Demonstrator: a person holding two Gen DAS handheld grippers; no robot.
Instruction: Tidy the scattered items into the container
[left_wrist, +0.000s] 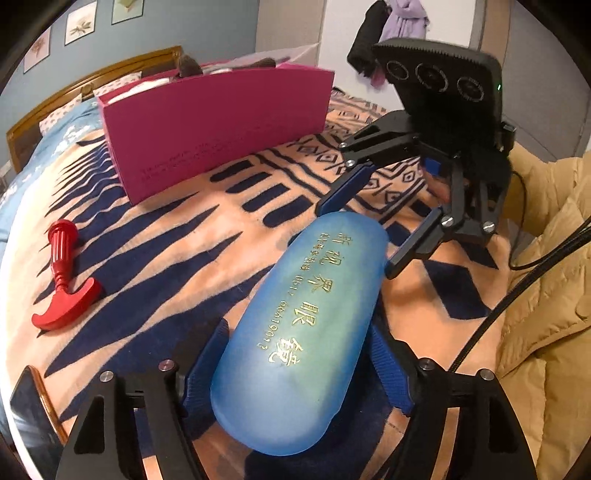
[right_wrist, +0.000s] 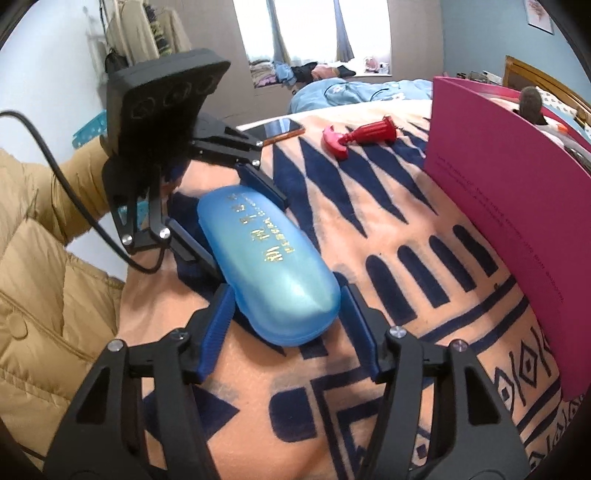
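Note:
A blue glasses case (left_wrist: 306, 325) with gold lettering lies on the patterned blanket. My left gripper (left_wrist: 297, 328) is shut on its near end, with the blue pads pressed to both sides. In the right wrist view the same case (right_wrist: 266, 266) sits between both grippers, and the left gripper (right_wrist: 251, 240) holds its far end. My right gripper (right_wrist: 288, 291) is open, and its pads flank the case's other rounded end very closely. It also shows in the left wrist view as the right gripper (left_wrist: 356, 238). The pink box (left_wrist: 214, 136) (right_wrist: 498, 206) stands open on the bed beyond and holds a brush (left_wrist: 188, 66).
A red T-handled tool (left_wrist: 62, 277) (right_wrist: 354, 138) lies on the blanket left of the box. A phone (left_wrist: 33, 417) (right_wrist: 280, 129) rests at the bed's edge. A mustard padded sleeve (left_wrist: 546, 295) (right_wrist: 37, 277) and black cables trail beside the grippers.

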